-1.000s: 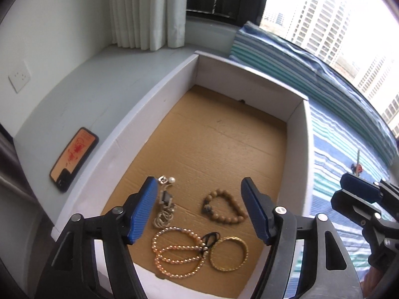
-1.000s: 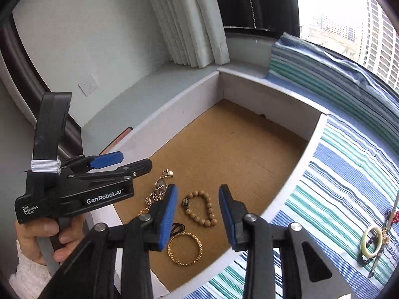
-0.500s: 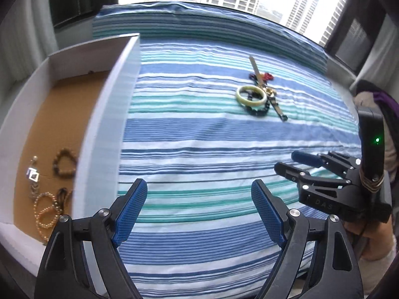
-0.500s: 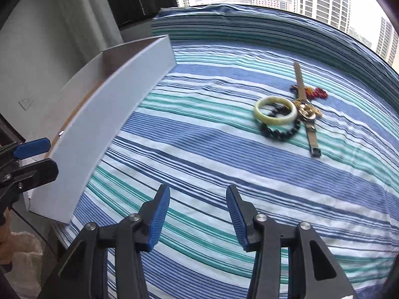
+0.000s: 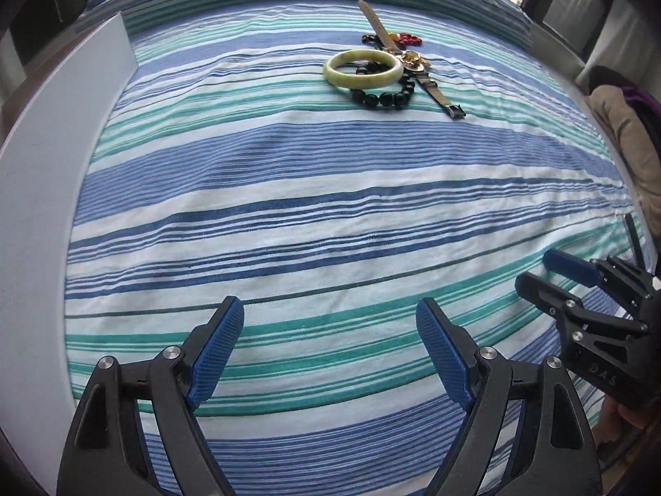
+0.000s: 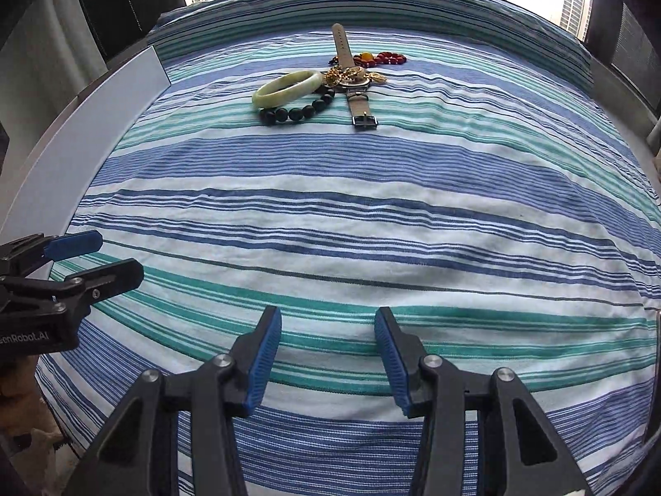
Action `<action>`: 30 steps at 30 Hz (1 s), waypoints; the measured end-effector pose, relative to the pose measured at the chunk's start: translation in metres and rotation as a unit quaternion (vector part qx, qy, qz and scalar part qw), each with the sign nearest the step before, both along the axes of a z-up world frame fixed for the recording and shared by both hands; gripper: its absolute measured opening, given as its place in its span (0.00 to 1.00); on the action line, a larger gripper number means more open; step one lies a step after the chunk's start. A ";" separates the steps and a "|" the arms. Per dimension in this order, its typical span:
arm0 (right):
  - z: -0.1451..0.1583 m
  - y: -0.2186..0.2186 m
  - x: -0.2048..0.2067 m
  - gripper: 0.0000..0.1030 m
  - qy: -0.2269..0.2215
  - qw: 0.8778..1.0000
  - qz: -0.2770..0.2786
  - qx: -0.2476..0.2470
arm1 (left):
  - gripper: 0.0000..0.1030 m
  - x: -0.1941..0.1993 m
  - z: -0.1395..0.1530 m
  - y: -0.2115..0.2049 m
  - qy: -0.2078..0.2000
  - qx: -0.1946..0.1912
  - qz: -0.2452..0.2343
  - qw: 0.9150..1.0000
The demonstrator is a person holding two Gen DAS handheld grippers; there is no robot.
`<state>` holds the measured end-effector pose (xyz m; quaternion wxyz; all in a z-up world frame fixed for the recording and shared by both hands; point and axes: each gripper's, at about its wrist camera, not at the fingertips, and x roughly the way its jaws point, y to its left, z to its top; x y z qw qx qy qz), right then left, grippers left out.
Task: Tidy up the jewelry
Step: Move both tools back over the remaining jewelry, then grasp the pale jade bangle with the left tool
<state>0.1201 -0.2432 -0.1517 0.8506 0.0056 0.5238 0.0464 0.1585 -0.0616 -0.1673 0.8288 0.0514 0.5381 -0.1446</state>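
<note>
- Jewelry lay heaped far across the striped blue, green and white bedspread (image 6: 372,215): a smooth pale green jade bangle (image 6: 288,88), a dark round-beaded bracelet (image 6: 298,112), a gold watch on a tan strap (image 6: 350,76); red beads (image 6: 386,58) behind
- A second before, both cameras looked into the white cardboard-floored box (image 5: 45,173); both had swung to this pile, so the next pickup seemed due
- The left gripper (image 5: 330,351) stood wide and empty; the right gripper (image 6: 328,357), partly spread, held nothing; both had just widened

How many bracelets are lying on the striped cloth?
3: a pale green bangle, a dark bead bracelet partly under it, and a red bead bracelet behind the watch. The tangle could hide more.
</note>
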 end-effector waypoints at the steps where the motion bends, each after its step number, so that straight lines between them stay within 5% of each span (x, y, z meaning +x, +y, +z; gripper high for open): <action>1: 0.000 0.001 0.000 0.46 -0.001 1.000 0.001 -0.004 | 0.84 0.002 -0.004 -0.002 0.004 0.005 -0.002 1.000; 8: 0.003 -0.001 0.004 0.46 -0.006 1.000 -0.003 0.004 | 0.85 0.024 0.000 -0.011 0.022 -0.026 -0.003 0.999; 17: 0.007 -0.006 -0.001 0.46 -0.016 0.999 -0.008 0.029 | 0.85 0.124 0.048 -0.033 0.021 -0.108 0.029 0.994; 23: 0.009 -0.008 -0.004 0.46 -0.014 0.999 -0.007 0.039 | 0.73 0.172 0.042 -0.088 0.029 -0.037 -0.034 0.998; 30: 0.010 -0.015 -0.008 0.46 -0.016 0.999 -0.011 0.049 | 0.42 0.182 0.015 -0.117 0.036 0.027 -0.076 0.996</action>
